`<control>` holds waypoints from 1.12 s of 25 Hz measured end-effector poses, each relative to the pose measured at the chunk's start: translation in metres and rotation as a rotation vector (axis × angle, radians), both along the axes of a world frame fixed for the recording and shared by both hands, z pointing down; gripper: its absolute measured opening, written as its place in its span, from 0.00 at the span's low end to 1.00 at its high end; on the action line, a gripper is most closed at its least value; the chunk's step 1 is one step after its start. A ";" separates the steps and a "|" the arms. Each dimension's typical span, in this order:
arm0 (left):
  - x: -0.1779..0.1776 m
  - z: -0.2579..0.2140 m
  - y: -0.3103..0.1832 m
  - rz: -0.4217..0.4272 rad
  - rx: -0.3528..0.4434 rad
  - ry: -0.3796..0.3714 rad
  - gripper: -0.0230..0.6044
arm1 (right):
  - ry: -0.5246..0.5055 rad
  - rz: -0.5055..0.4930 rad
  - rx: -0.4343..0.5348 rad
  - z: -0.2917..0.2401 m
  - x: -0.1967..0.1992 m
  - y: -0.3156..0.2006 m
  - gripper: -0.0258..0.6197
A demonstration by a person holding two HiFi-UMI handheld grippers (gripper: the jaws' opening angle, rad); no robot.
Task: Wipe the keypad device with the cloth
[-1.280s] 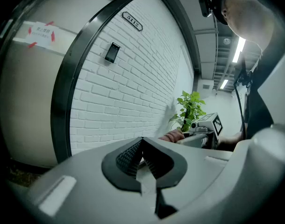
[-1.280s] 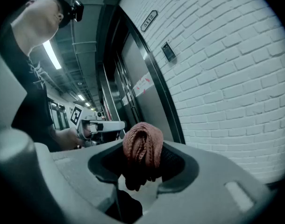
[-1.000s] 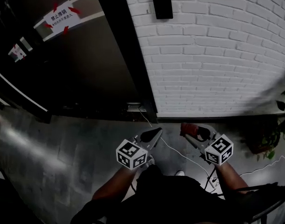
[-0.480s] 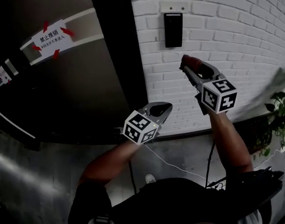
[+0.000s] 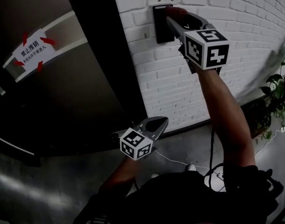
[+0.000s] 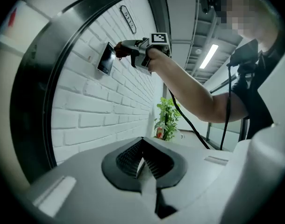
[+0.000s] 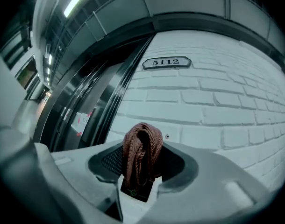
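Nearest, the left hand-held gripper (image 5: pixel 157 123) hangs well below the black rectangular keypad device (image 5: pixel 159 31) mounted on the white brick wall (image 5: pixel 240 13), its jaws together on nothing. Farther up, the right hand-held gripper (image 5: pixel 172 16) was below the keypad device half a second ago. It has since risen, and the bunched reddish-brown knitted cloth (image 7: pixel 141 152) clamped in its jaws now meets the device's face. Contact looks made, so the wiping strokes can likely begin.
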State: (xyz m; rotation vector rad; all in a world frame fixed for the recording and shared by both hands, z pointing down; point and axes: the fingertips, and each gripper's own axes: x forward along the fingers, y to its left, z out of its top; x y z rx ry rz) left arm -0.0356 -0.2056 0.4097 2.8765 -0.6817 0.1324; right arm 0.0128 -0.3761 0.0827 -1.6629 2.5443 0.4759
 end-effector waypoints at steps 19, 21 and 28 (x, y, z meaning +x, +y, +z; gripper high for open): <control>-0.007 0.034 -0.008 -0.200 -0.085 0.045 0.06 | 0.092 0.028 0.093 -0.005 -0.012 -0.036 0.28; -0.010 0.035 -0.010 -0.211 -0.087 0.040 0.06 | 0.102 0.029 0.098 0.000 -0.012 -0.036 0.28; -0.011 0.034 -0.009 -0.221 -0.084 0.031 0.06 | 0.106 0.006 0.065 0.019 -0.013 -0.035 0.27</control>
